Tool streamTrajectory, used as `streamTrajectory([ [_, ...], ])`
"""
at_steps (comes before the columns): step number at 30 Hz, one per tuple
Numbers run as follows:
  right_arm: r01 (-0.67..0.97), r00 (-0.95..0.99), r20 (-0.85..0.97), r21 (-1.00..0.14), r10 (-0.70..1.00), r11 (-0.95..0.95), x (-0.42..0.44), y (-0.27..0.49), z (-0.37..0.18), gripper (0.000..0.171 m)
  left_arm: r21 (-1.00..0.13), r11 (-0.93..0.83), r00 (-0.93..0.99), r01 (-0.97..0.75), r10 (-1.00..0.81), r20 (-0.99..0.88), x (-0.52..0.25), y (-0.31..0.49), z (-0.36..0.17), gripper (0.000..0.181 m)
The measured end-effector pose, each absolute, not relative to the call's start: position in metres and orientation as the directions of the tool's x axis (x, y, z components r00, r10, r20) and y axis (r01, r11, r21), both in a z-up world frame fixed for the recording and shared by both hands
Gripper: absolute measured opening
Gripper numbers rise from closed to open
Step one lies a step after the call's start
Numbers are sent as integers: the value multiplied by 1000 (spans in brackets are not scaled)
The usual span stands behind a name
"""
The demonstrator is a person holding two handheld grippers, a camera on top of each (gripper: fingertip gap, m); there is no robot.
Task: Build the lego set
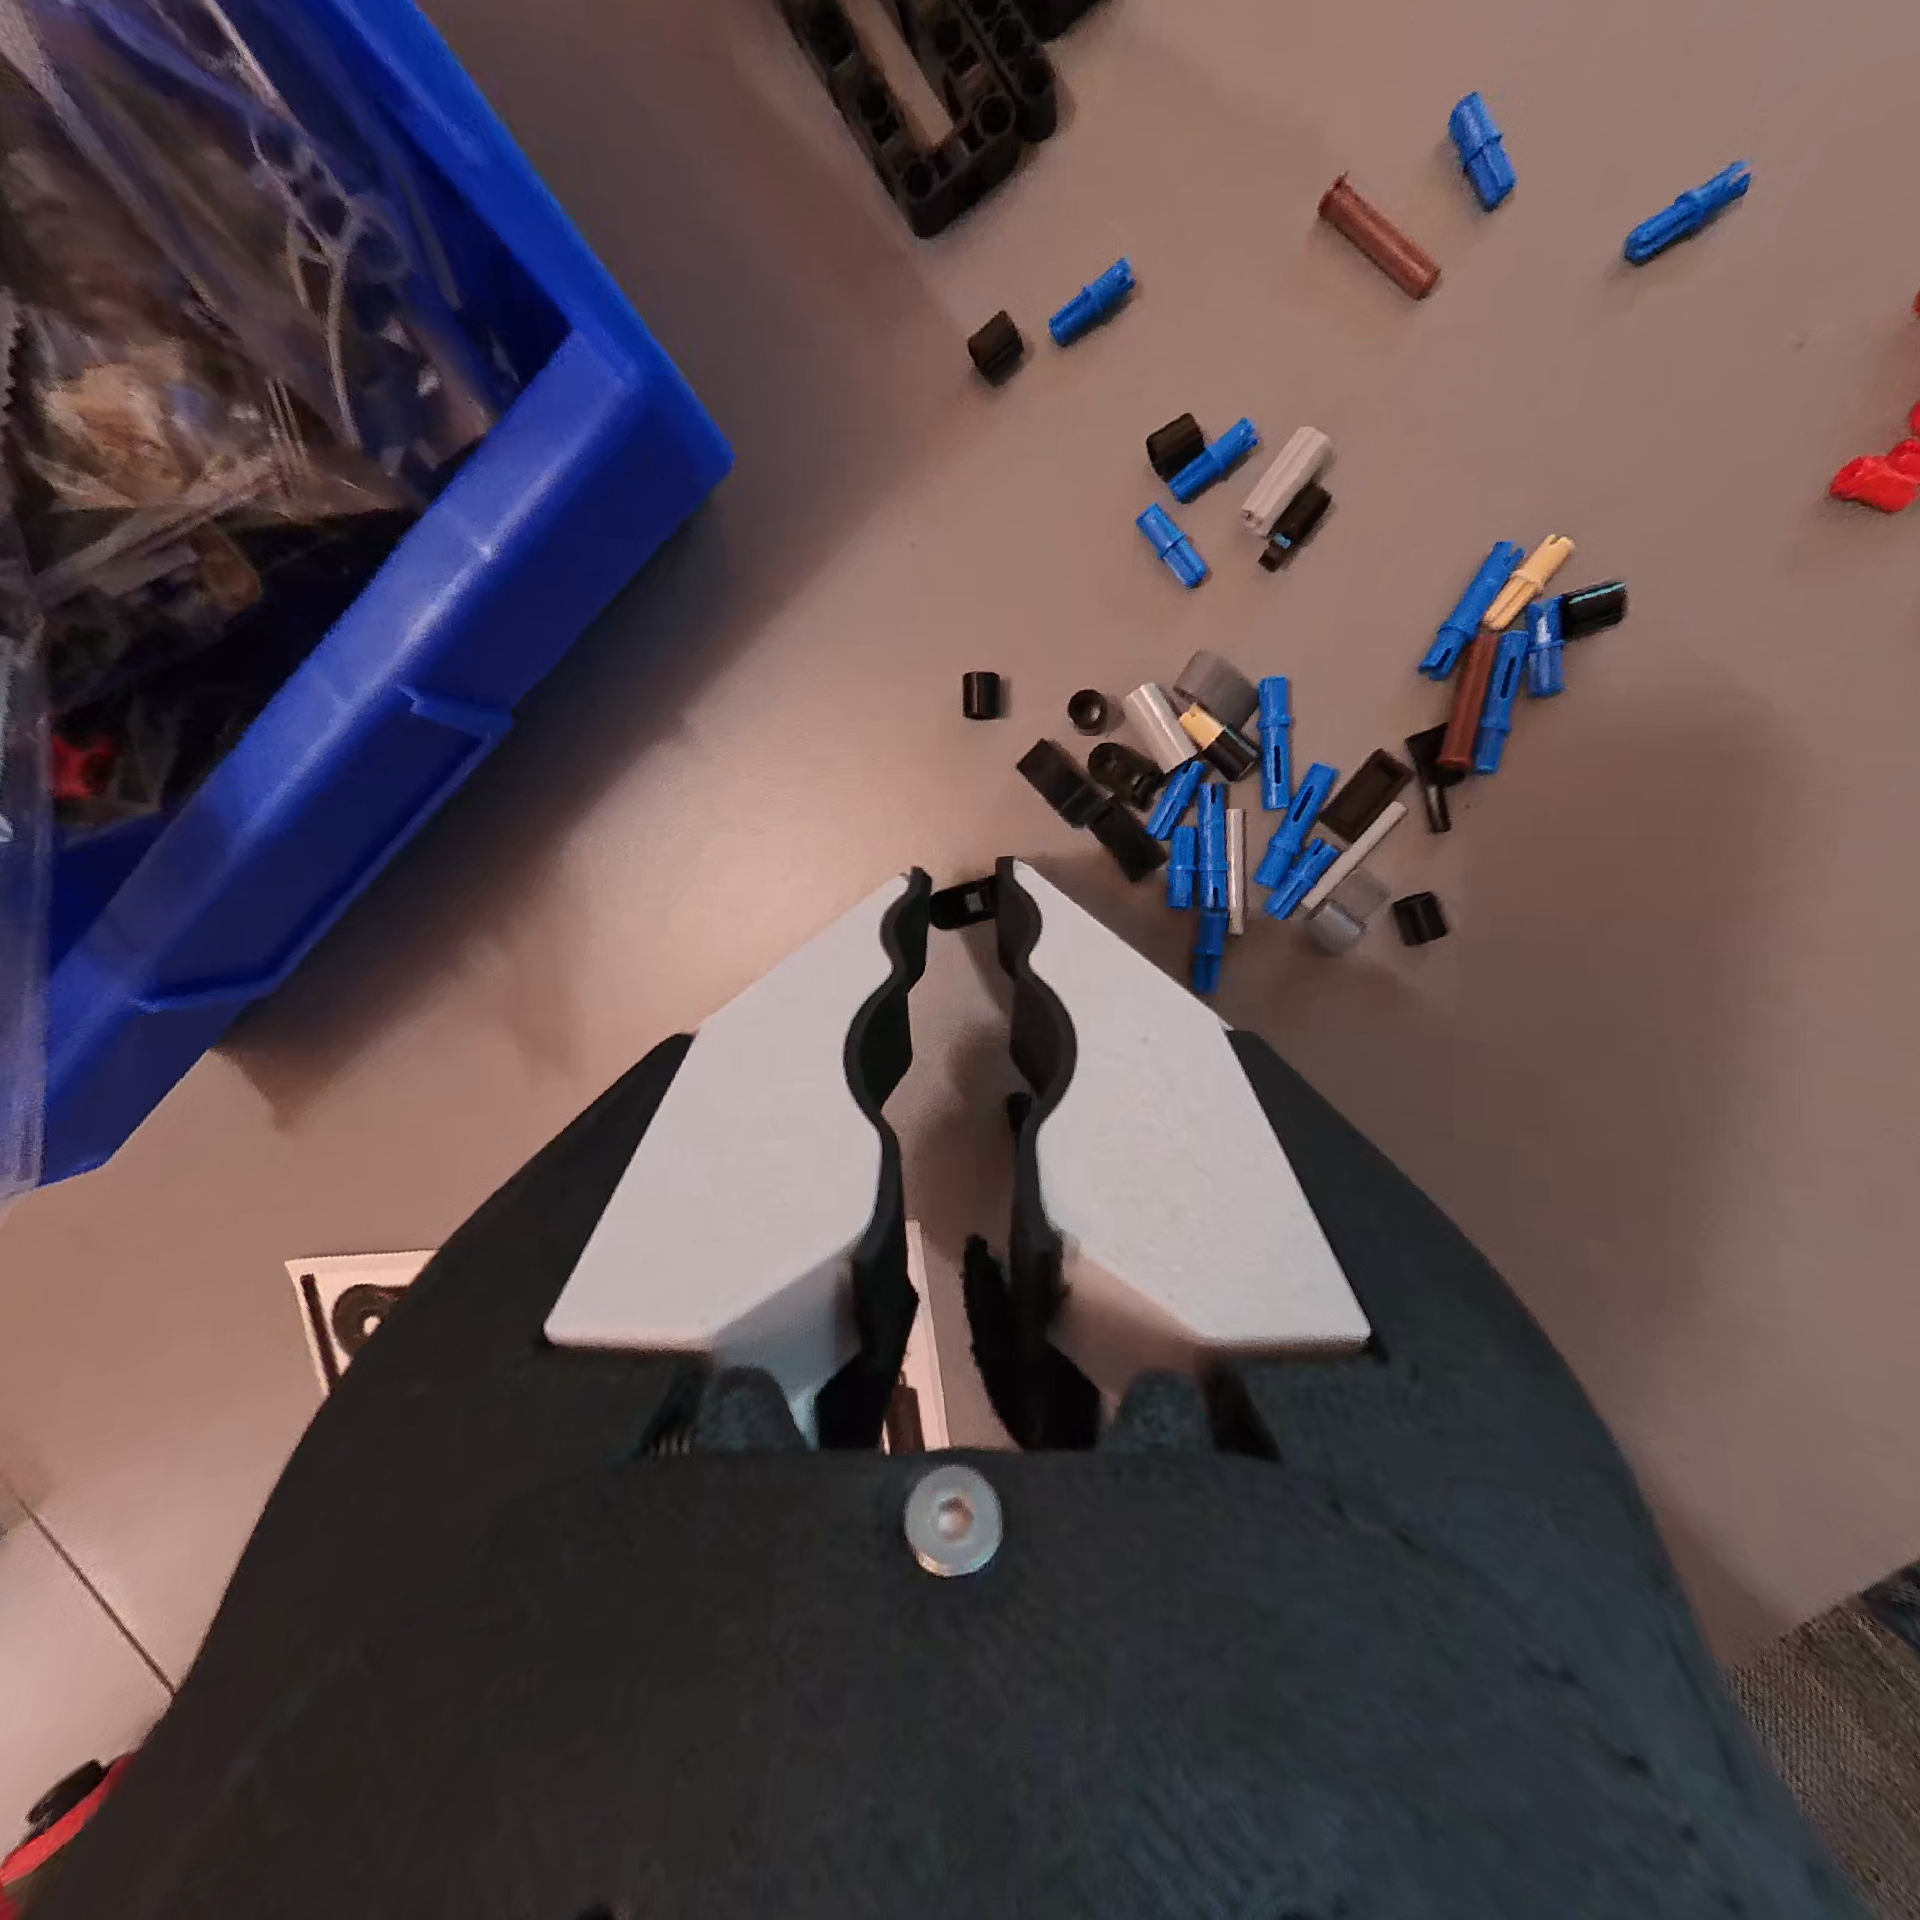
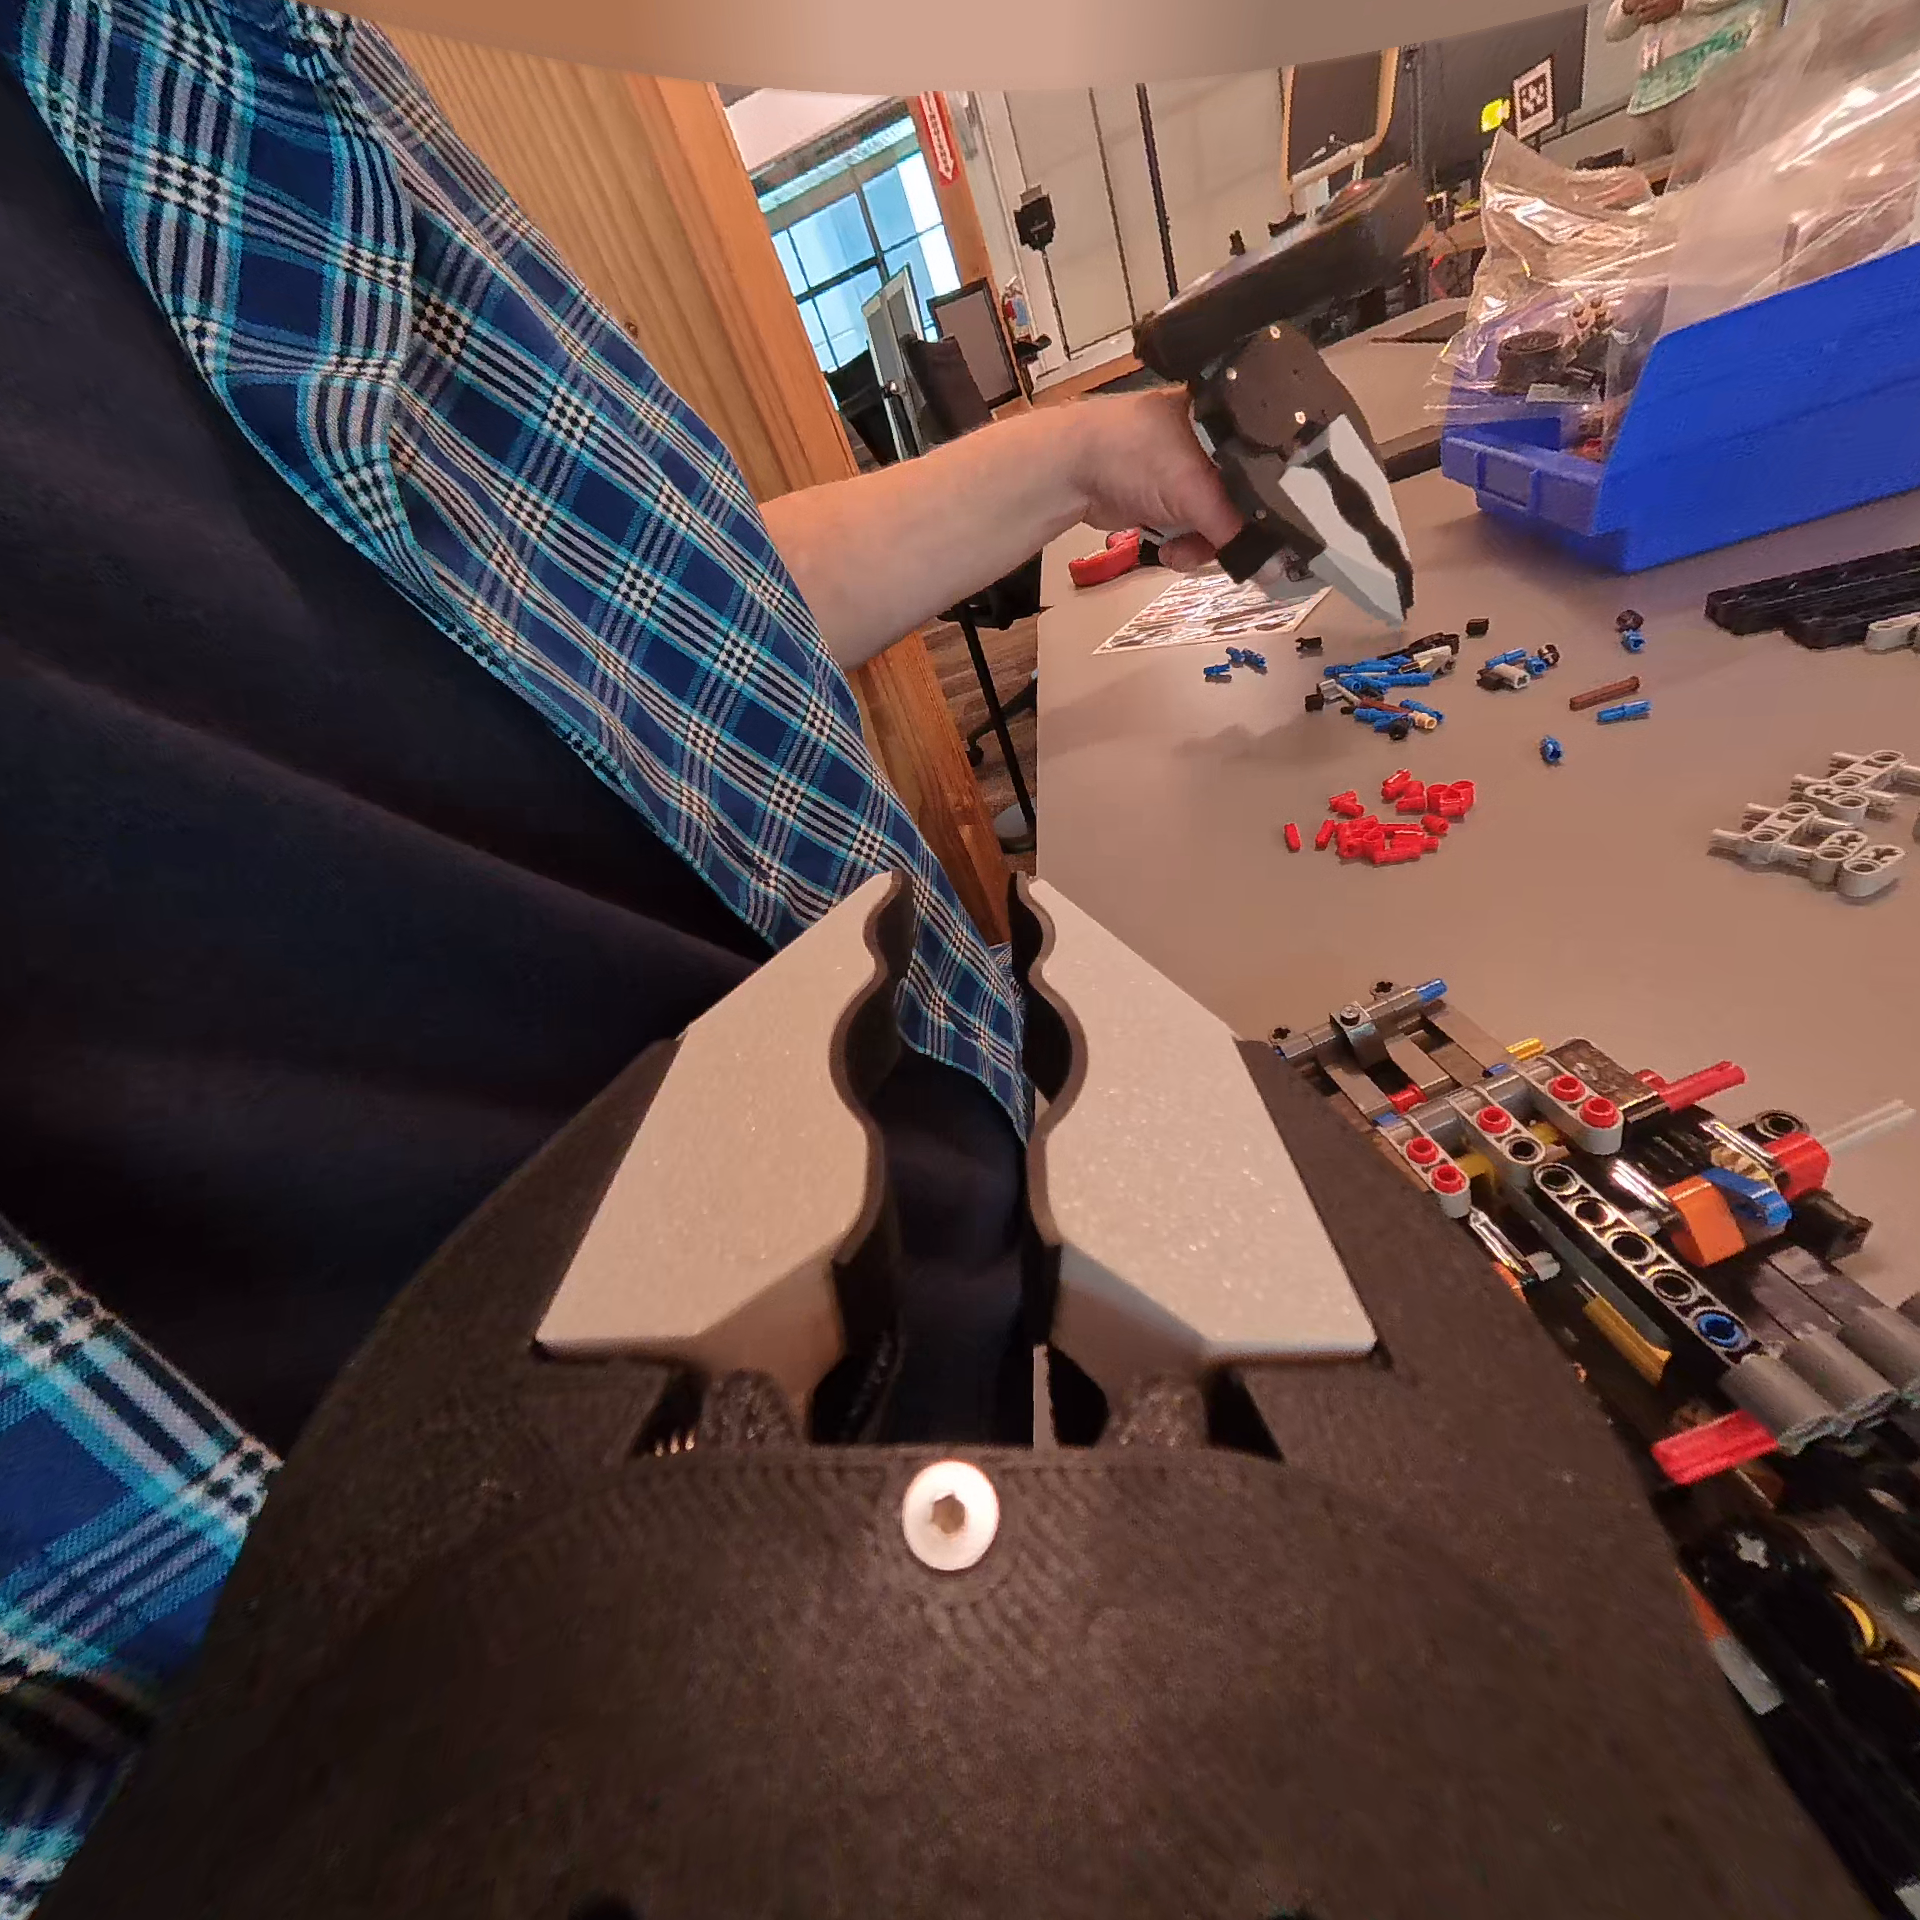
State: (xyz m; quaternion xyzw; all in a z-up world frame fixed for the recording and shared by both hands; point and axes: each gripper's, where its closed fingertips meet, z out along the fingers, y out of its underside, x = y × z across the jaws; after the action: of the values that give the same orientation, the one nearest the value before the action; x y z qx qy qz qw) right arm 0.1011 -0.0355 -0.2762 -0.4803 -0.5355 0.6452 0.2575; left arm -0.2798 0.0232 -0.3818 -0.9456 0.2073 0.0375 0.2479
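Left hand-held gripper (image 1: 961, 896) around half-hidden small black piece (image 1: 964, 900).

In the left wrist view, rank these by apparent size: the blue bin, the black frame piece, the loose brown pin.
1. Blue bin, largest, though it lies nearer the camera.
2. Black frame piece, partly cut off at the top edge.
3. Brown pin, smallest.
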Motion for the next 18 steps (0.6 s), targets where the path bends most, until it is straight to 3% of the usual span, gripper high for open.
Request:
streamTrajectory([
  [8, 187, -415, -345, -938, 842, -292, 99, -38, -276, 15, -575, -617, 828, -537, -517, -218, -186, 92, -326, 0],
  [13, 180, -408, -335, -941, 849, -285, 102, -37, -273, 15, -514, -481, 668, -711, -691, -278, -112, 140, -326, 0],
  [18, 157, -408, -339, -941, 848, -301, 108, -32, -269, 15, -557, -511, 727, -655, -629, -277, -127, 142, -312, 0],
])
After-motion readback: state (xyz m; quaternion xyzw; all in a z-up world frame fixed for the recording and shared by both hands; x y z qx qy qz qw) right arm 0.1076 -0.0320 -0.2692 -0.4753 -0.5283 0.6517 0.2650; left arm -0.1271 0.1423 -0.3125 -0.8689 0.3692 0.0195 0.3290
